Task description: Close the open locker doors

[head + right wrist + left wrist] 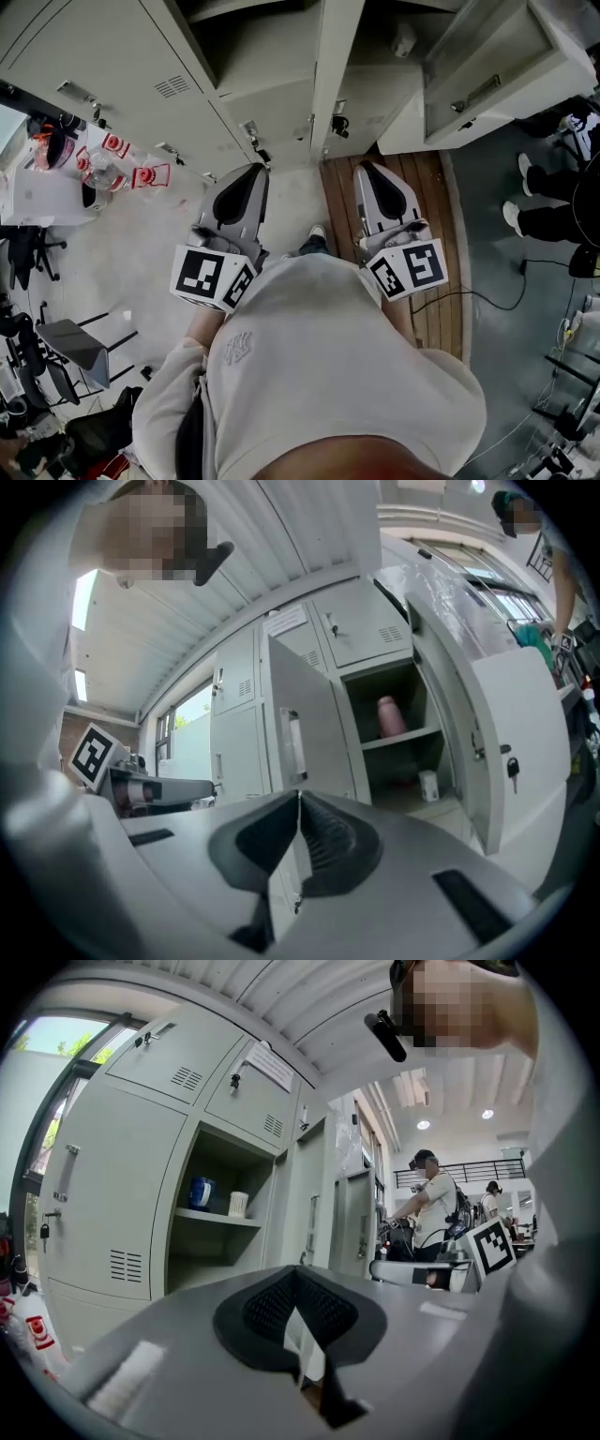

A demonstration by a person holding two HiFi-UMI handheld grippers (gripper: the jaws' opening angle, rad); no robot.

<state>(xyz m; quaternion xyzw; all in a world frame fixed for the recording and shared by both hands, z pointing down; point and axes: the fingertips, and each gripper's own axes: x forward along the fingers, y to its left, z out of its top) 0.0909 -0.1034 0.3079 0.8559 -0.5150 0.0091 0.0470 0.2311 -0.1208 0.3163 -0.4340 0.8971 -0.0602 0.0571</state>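
Grey lockers (141, 66) stand ahead of me. In the head view one open door (337, 75) stands edge-on in the middle, and another door (497, 80) swings out at the right. My left gripper (251, 171) and right gripper (367, 169) are held close to my chest, both shut and empty, short of the lockers. The left gripper (296, 1271) faces an open compartment (220, 1232) holding a blue mug (200, 1192) and a white cup (238, 1204). The right gripper (299, 794) faces an open door (295, 733) and a compartment with a pink bottle (389, 716).
A wooden platform (441, 225) lies below the right lockers, with a cable (497, 300) beside it. Someone's feet (520, 192) stand at the right. Office chairs (56, 347) and clutter sit at the left. Other people (436, 1204) work in the background.
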